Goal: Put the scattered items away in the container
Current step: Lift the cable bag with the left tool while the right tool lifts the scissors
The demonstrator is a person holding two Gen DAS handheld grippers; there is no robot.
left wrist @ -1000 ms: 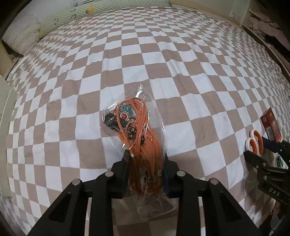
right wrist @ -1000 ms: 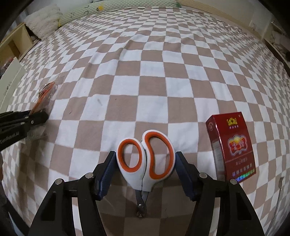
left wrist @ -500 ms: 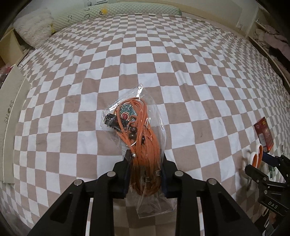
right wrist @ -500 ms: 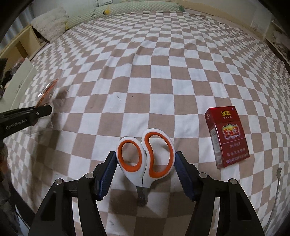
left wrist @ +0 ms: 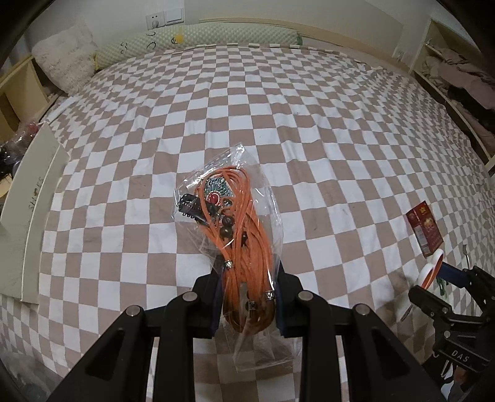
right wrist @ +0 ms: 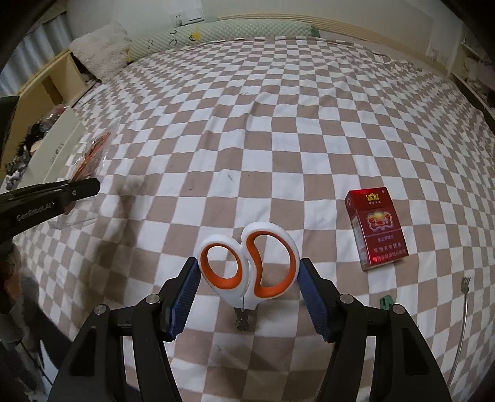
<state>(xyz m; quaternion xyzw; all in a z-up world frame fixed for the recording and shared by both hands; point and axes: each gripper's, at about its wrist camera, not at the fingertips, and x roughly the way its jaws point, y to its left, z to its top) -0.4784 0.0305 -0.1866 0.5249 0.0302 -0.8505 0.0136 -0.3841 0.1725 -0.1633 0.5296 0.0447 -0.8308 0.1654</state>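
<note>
Left gripper [left wrist: 247, 297] clamps the bag [left wrist: 238, 235], long axis pointing forward. Right gripper [right wrist: 249, 281] clamps the scissors [right wrist: 249, 263], handles forward.

This is a bedroom in a home. A large bed [left wrist: 278, 108] fills almost the whole view, covered with a sheet of brown and white squares. At 12 o'clock, a long green bolster pillow [left wrist: 198, 38] lies along the head of the bed, and at 11 o'clock a fluffy white cushion [left wrist: 63, 58] rests beside it. On the wall [left wrist: 278, 9] above there is a socket [left wrist: 154, 21]. At 2 o'clock, clothes [left wrist: 458, 77] lie on a wooden shelf [left wrist: 433, 40].
</note>
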